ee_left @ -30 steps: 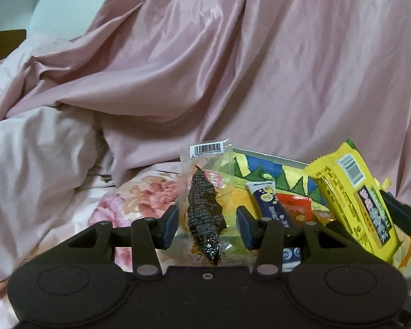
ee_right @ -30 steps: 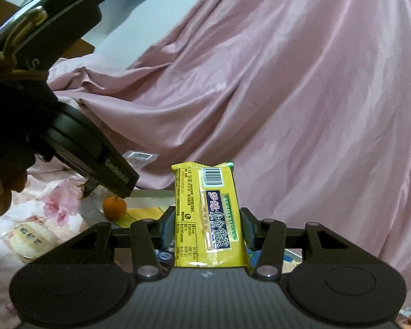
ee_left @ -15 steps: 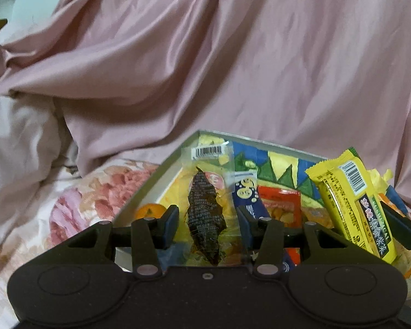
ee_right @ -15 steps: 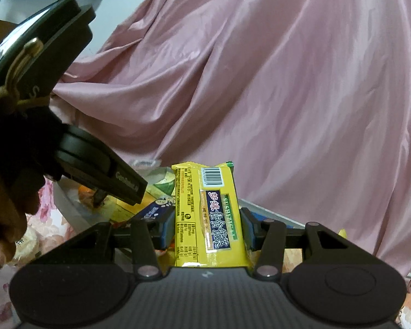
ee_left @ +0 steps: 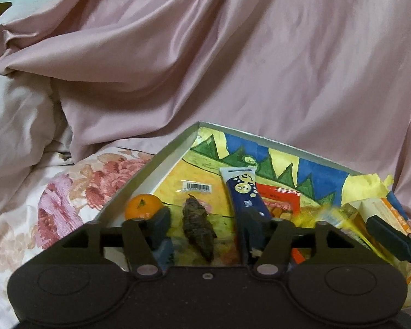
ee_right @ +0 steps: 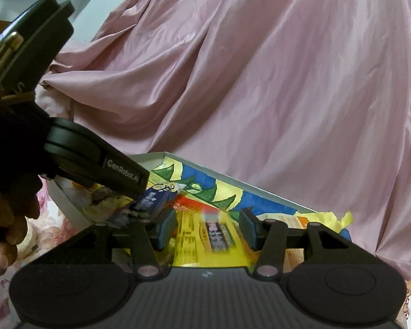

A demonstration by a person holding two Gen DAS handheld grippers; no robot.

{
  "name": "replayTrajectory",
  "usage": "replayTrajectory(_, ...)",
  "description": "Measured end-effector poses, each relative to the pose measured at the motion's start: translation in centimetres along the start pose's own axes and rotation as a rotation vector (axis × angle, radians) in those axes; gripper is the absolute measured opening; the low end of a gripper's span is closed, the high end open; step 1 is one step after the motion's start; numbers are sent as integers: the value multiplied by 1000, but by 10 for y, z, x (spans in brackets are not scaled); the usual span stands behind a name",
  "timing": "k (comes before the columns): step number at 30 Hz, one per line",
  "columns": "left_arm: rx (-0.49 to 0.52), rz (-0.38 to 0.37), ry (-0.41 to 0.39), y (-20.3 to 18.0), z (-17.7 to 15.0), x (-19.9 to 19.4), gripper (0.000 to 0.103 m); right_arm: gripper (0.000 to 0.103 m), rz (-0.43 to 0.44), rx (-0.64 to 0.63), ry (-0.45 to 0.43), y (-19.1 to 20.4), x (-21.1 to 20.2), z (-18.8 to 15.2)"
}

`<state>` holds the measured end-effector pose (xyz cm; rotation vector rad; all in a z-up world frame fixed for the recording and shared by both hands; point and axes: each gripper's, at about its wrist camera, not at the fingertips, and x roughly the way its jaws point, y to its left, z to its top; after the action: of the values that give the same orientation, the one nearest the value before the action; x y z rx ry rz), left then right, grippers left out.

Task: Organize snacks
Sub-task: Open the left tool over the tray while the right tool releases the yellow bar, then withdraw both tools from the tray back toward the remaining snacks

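The shallow box with a painted yellow, green and blue inside lies on the bed. My left gripper is open over its near left part. A clear packet with a dark dried snack lies flat on the box floor between the fingers, free of them. My right gripper is open above the box. The yellow snack packet shows blurred and low between its fingers; whether they touch it I cannot tell. The left view shows it as a yellow blur.
In the box lie a small orange fruit, a dark blue tube-shaped packet and a red packet. A pink satin cover rises behind, with floral bedding at the left. A hand holds the left gripper's body.
Both grippers moved forward and down over the box. The clear packet dropped out of the left gripper and lies flat. The yellow packet slid down from upright between the right fingers.
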<state>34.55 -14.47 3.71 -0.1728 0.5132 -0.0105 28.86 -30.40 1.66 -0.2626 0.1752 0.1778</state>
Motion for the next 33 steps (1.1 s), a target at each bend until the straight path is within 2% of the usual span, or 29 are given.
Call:
replayTrajectory(4,-20,-10,-31,3,0,-8,80,80,-1,-10,-8,1,-3,-1)
replayTrajectory(9,-25,-23,-98,7,1,-25,97,94,-10,-16,-29,4,-8,-1)
replayTrajectory(12,-23,-20,-128,10,-1,-35,102,101,-16,-15,-46,6,-12,1)
replayTrajectory(20,-44,-6,-165,26,-1,-60,102,103,-57,-21,-98,11,-25,3)
replayTrajectory(26,-56,39,-163,44,-6,-82,102,103,-94,24,-148,12,-46,7)
replayTrajectory(33,-90,89,-162,83,-27,-129,102,103,-39,37,-145,31,-89,6)
